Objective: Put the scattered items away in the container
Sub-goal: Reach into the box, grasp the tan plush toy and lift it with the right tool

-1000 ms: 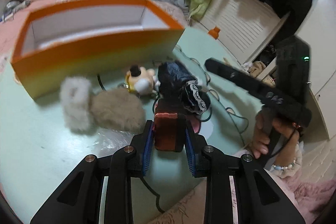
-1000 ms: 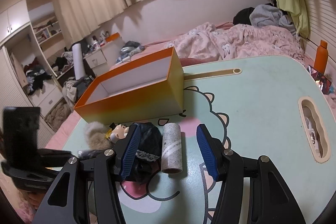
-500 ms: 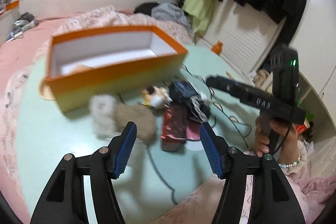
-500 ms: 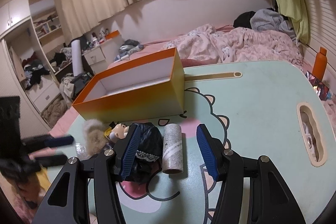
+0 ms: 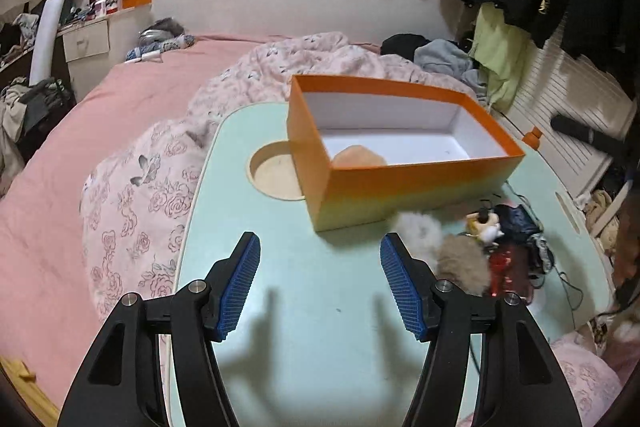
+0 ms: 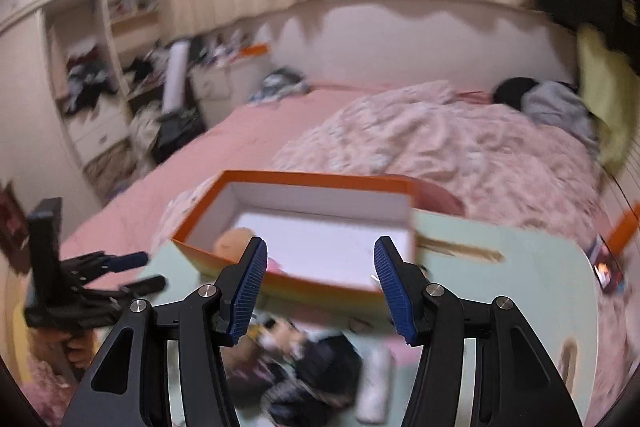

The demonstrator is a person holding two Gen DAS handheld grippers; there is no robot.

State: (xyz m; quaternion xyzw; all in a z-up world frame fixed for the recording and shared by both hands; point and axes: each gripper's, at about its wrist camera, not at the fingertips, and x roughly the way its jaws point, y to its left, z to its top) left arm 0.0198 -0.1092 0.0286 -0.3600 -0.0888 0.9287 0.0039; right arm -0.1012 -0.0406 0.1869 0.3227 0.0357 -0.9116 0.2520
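Note:
The orange box [image 5: 404,183] stands on the mint table [image 5: 304,291], open on top, with one peach round item [image 5: 358,157] inside. Right of the box lie a white and brown fluffy item [image 5: 448,247], a small doll [image 5: 486,225], a dark lace cloth [image 5: 520,227] and a red item [image 5: 508,271]. My left gripper [image 5: 320,283] is open and empty over bare table, left of the pile. My right gripper [image 6: 318,285] is open and empty, raised in front of the box [image 6: 312,227]. The right wrist view is blurred; the dark cloth [image 6: 320,367] and a white roll [image 6: 374,387] lie below it.
A round cup hole [image 5: 274,173] is cut in the table left of the box. A slot [image 6: 460,247] runs along the far side. A pink bed with a floral quilt [image 5: 168,163] surrounds the table. A black cable [image 5: 560,279] trails at the right.
My left gripper let go of the red item, opened wide and swung up and left. My right gripper rose from around the white roll and now faces the box.

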